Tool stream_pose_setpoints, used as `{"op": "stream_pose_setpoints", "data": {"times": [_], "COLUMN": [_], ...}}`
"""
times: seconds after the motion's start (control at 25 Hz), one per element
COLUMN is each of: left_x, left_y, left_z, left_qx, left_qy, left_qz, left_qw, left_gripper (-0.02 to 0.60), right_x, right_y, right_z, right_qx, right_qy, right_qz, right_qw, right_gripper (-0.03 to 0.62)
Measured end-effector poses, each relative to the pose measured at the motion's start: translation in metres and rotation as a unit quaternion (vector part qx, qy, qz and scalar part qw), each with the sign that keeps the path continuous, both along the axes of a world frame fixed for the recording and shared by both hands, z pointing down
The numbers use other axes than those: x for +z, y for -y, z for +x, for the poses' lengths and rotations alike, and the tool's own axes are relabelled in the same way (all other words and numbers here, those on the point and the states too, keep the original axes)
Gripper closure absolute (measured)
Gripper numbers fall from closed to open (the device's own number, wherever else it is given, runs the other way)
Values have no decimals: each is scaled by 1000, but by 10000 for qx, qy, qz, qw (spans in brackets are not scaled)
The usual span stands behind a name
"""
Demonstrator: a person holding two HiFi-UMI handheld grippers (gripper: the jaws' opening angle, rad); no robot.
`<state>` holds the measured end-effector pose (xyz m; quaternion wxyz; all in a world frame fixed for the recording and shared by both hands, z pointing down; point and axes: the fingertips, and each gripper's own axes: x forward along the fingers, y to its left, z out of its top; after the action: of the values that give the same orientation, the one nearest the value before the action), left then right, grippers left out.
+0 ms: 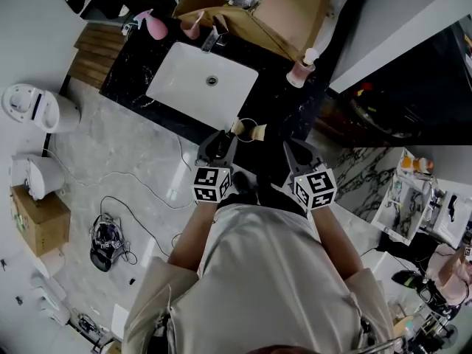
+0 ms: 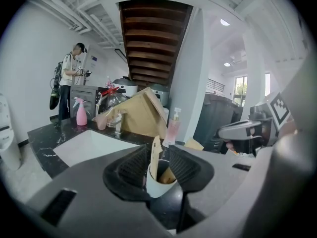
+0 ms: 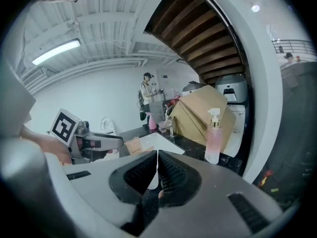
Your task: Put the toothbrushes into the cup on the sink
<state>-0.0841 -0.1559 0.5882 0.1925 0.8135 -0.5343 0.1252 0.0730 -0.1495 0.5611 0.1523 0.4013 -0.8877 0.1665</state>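
Black stone counter (image 1: 295, 105), white sink (image 1: 184, 80) at 12 o'clock. Released, my left gripper (image 1: 220, 146) straddles the cup (image 2: 157, 186) at the counter's 6 o'clock edge; a boxed toothbrush (image 2: 155, 155) stands inside. Clenched: my right gripper (image 3: 157, 175), nothing visibly held. I'd judge the box light and crushable, so pinch it mid-length.

A pump bottle (image 1: 302, 68) (pink) stands near cardboard (image 1: 287, 6).

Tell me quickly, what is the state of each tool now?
Left tool: open; the white round cup with a flat tan pack shows between its jaws, ungripped.
Right tool: closed; whether it pinches anything cannot be told.
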Motion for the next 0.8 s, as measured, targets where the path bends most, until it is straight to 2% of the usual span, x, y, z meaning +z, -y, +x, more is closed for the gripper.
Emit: {"op": "stream_pose_setpoints", "data": {"times": [0.2, 0.4, 0.8], "left_x": [-18, -46, -77], "left_y": [-7, -16, -29], "left_z": [-5, -8, -24], "left_qx": [-31, -20, -149], "left_qy": [-6, -196, -163], "left_qz": [146, 262, 563], "left_qw": [9999, 9995, 9982], "left_gripper": [447, 494, 554], "right_x": [-11, -30, -65], "right_y": [-1, 0, 2], "right_z": [-3, -4, -12], "right_qx": [-97, -108, -228], "right_qy": [-7, 8, 146], "right_qz": [91, 190, 531], "right_qw": [9999, 9998, 9982], "right_gripper": [560, 560, 560]}}
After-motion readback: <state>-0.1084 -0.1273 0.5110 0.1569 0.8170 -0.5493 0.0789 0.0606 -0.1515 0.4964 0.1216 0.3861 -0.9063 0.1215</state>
